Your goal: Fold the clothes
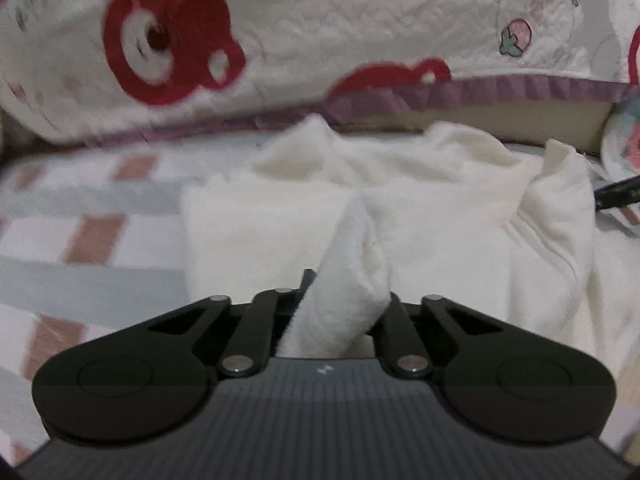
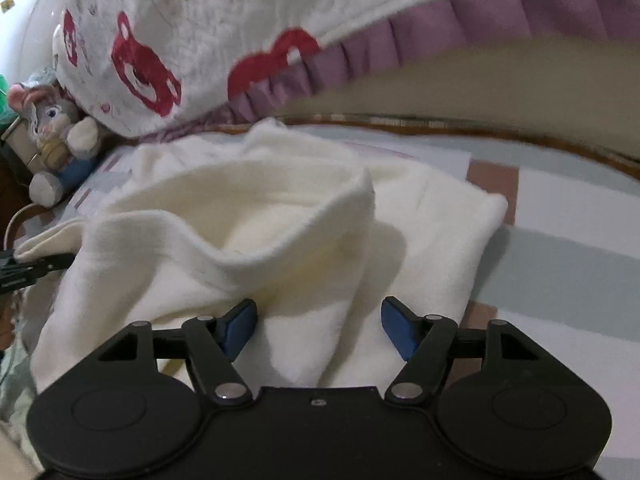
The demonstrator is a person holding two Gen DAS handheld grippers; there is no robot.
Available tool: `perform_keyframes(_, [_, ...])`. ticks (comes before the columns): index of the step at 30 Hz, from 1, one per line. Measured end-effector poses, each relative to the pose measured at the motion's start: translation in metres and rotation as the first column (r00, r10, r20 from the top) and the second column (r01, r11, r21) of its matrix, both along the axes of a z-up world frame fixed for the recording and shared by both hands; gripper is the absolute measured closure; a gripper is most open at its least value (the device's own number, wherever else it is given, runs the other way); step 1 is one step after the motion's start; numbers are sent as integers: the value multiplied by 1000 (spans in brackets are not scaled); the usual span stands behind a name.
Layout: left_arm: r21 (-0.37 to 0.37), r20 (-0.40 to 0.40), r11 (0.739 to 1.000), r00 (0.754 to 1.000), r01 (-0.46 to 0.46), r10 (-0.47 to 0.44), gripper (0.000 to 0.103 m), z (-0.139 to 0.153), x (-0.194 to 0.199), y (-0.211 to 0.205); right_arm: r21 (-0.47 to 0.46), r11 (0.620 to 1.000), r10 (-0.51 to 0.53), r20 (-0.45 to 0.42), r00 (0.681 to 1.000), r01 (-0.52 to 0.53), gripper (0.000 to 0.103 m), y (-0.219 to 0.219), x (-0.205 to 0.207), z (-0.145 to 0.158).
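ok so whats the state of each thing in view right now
left claw: shut on a pinch of the cream garment
right claw: open, blue pads apart over the cloth
cream garment: rumpled, not yet folded flat
bear-print quilt: heaped behind
plush rabbit: sitting upright

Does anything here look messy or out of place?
The cream garment lies bunched on the checked bed sheet, one edge raised in a hump. The left tool pinches a fold; the right tool is open. A plush rabbit sits beside it.
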State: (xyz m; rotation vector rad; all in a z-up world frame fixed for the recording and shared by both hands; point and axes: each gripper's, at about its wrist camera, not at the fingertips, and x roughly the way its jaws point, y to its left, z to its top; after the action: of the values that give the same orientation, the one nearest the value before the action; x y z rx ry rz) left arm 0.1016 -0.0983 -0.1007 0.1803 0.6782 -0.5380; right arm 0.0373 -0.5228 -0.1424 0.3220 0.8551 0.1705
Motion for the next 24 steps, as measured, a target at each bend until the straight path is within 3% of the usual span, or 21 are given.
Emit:
perform_keyframes(4, [-35, 69, 986, 984, -164, 166, 98, 30, 7, 22, 7, 1000, 26, 60, 998, -26, 39, 15, -10, 10])
perform_keyframes(7, [-54, -1, 957, 958, -286, 287, 98, 21, 18, 47, 12, 1000, 22, 60, 998, -23, 43, 15, -13, 11])
perform_keyframes(9, [-95, -95, 942, 944, -323, 314, 98, 3, 22, 61, 20, 1000, -1, 49, 999, 0, 44, 10, -14, 10])
perform_keyframes(12, [-116, -163, 932, 932, -343, 323, 98, -10, 28, 68, 53, 997, -50, 40, 998, 47, 44, 0, -17, 8])
perform_keyframes(18, [-88, -109, 944, 945, -318, 308, 98, -5, 26, 61, 122, 989, -81, 13, 997, 79, 43, -7, 11, 3])
perform_keyframes(20, [-75, -100, 949, 949, -307, 299, 98, -6, 24, 60, 91, 994, -58, 4, 998, 57, 44, -2, 29, 3])
perform_keyframes(21, [-70, -94, 951, 951, -301, 294, 98, -7, 23, 60, 57, 998, -40, 2, 999, 40, 60, 3, 39, 4])
perform_keyframes(22, [-63, -85, 953, 953, -296, 290, 98, -7, 23, 60, 25, 999, -26, 4, 1000, 26, 93, 7, 47, 6])
perform_keyframes(24, [-58, -64, 957, 957, -285, 282, 98, -5, 21, 59, 6, 999, -50, 71, 996, 49, 92, 16, 42, 22])
